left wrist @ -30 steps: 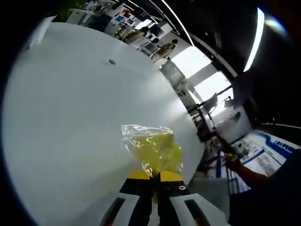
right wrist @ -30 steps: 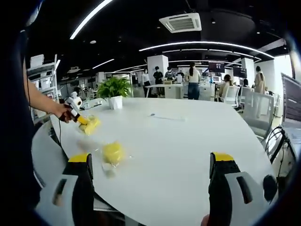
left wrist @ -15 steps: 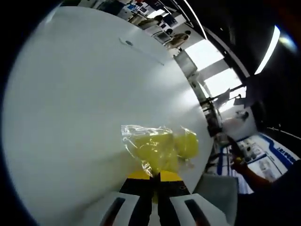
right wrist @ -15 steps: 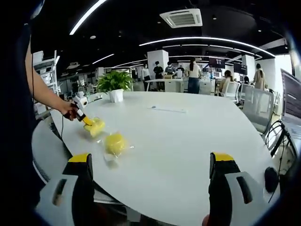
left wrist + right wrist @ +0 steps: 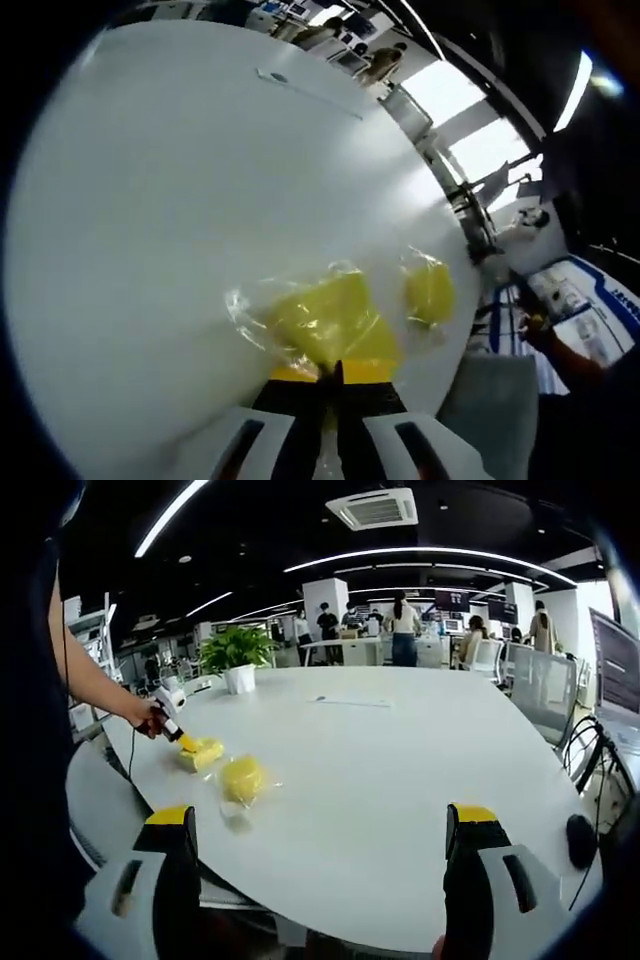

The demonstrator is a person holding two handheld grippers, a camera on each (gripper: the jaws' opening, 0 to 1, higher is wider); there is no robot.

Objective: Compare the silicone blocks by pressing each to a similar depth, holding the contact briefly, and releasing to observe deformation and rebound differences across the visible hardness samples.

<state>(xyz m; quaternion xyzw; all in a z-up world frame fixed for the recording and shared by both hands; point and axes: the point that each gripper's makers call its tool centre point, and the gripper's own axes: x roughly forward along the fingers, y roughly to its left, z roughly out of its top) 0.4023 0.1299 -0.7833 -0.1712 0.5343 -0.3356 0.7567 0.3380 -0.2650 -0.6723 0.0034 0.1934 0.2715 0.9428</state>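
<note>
Pressure is going through the left gripper (image 5: 332, 372), jaws pinching together on the bagged yellow block (image 5: 325, 320) lying on the white table (image 5: 150, 200); keeping depth modest and steady is advisable. Right gripper (image 5: 320, 880) is hanging spread wide, near the second yellow block (image 5: 242, 777).

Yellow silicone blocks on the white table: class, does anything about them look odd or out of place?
Both yellow blocks are still in clear plastic bags: one pinched by the left tongs, the other lying loose on the white table. Nothing looks spilled.
</note>
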